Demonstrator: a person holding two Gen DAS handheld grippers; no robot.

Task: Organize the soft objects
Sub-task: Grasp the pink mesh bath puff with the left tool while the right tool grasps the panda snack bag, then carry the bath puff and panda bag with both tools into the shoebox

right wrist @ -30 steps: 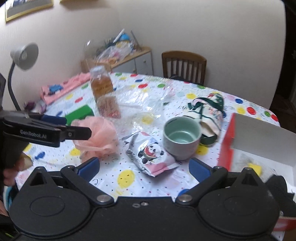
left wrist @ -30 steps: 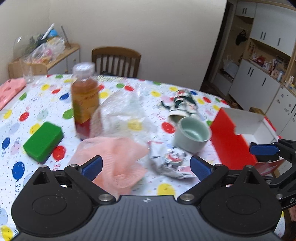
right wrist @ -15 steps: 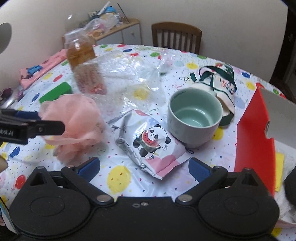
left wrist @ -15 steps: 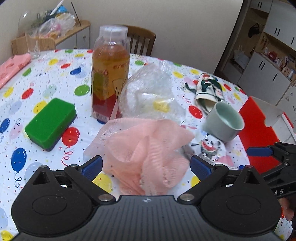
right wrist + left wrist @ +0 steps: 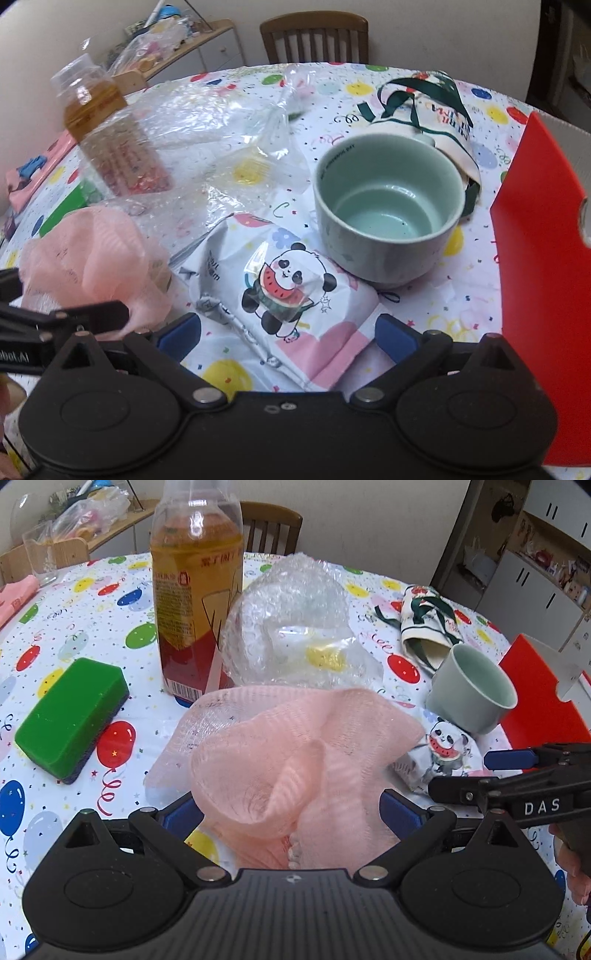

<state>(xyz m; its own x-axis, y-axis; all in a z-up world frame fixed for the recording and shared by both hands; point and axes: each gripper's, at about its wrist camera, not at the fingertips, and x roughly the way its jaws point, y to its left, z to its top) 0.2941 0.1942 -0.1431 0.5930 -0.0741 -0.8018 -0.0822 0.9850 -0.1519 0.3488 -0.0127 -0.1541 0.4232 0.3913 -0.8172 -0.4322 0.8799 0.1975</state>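
- The left gripper (image 5: 291, 812) is spread wide, with the pink mesh pouf (image 5: 295, 760) bulging between its blue pads (image 5: 400, 812); the pads flank the mesh, and no squeeze is visible yet.
- The pouf is located on the balloon-print tablecloth (image 5: 74, 627), just in front of the tea bottle (image 5: 197, 590) and touching the crumpled bubble wrap (image 5: 295, 627). A straddling approach is judged necessary because loose mesh yields unless enclosed from both sides.
- The right gripper (image 5: 288, 336) is likewise spread, and the panda snack packet (image 5: 284, 291) is framed between its fingers without being pinched.
- The packet lies flat, its far edge against the green cup (image 5: 388, 214); a low, level approach is therefore judged suitable.
- The red box (image 5: 543, 258) stands open at the right and is judged the likely destination for soft items.
- The green sponge (image 5: 70, 716) lies well apart at the left, untouched.
- The fabric pouch (image 5: 436, 110) rests behind the cup.
- Risk: the bubble wrap may be dragged along if the mesh snags it.
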